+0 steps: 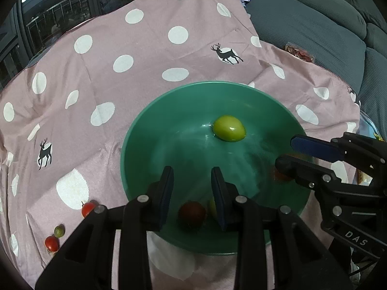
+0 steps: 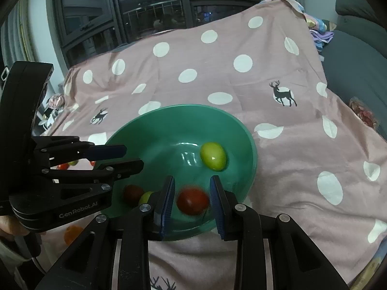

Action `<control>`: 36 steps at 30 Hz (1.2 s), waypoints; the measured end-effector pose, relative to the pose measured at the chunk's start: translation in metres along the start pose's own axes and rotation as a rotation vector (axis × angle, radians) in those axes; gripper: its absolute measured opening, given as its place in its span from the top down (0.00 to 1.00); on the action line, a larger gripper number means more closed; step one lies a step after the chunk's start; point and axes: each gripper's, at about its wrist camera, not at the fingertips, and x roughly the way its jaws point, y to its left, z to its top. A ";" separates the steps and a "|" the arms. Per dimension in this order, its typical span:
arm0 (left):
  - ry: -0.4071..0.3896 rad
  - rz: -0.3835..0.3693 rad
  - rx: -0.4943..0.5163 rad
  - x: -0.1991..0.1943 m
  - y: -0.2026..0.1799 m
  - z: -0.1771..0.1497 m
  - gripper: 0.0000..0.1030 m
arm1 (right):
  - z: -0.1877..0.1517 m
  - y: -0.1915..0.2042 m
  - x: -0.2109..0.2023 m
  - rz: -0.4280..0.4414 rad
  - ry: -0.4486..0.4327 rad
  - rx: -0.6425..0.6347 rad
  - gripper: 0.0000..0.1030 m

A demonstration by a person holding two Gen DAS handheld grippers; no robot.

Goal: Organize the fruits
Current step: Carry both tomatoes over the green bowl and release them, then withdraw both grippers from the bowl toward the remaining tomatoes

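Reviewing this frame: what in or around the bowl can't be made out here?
- Right wrist view: red fruit between the open right gripper fingers is motion-blurred; contact unclear.
- Left wrist view: small green fruit mostly hidden behind a left gripper finger.
- Right wrist view: orange fruit beside the green bowl, partly covered by the left gripper.

Colours on the dotted cloth

The cloth (image 2: pixel 278 130) is coloured pink, and it is dotted with big white spots and marked with small dark deer. The bowl (image 2: pixel 246 135) is coloured green. A yellow-green fruit (image 2: pixel 213 156) and a red fruit (image 2: pixel 192 200) are seen inside it. The black grippers are tipped with blue pads (image 2: pixel 169 205).
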 end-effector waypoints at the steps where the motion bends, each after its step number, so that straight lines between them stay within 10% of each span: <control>1: 0.000 0.000 0.000 0.000 0.000 0.000 0.62 | 0.000 0.000 0.000 -0.001 0.000 0.000 0.69; 16: -0.087 0.034 -0.031 -0.036 0.003 -0.005 0.14 | -0.003 -0.009 -0.024 -0.007 -0.052 0.055 0.51; 36: -0.216 0.141 -0.120 -0.105 0.030 -0.040 0.00 | 0.002 0.037 -0.060 0.034 -0.126 -0.019 0.39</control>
